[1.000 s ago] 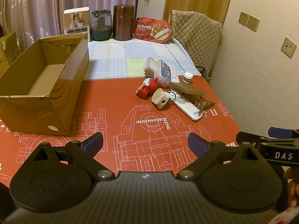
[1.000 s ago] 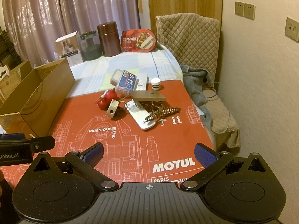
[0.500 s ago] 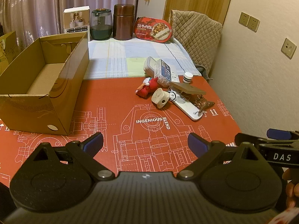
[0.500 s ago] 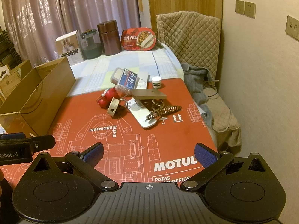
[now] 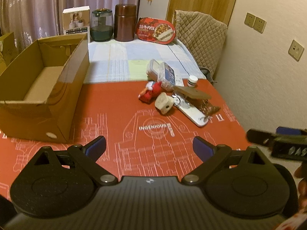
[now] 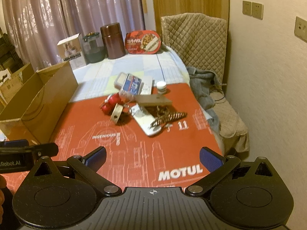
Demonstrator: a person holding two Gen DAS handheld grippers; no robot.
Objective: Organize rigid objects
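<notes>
Here both tools (image 5: 149,147) (image 6: 152,158) hover spread above the red mat (image 5: 119,103).

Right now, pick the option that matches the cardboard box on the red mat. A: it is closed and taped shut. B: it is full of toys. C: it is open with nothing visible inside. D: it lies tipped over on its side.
C: the left wrist view looks into the open cardboard box and shows only its bare floor, while the clutter, such as the red plush toy, lies out on the red mat.
</notes>
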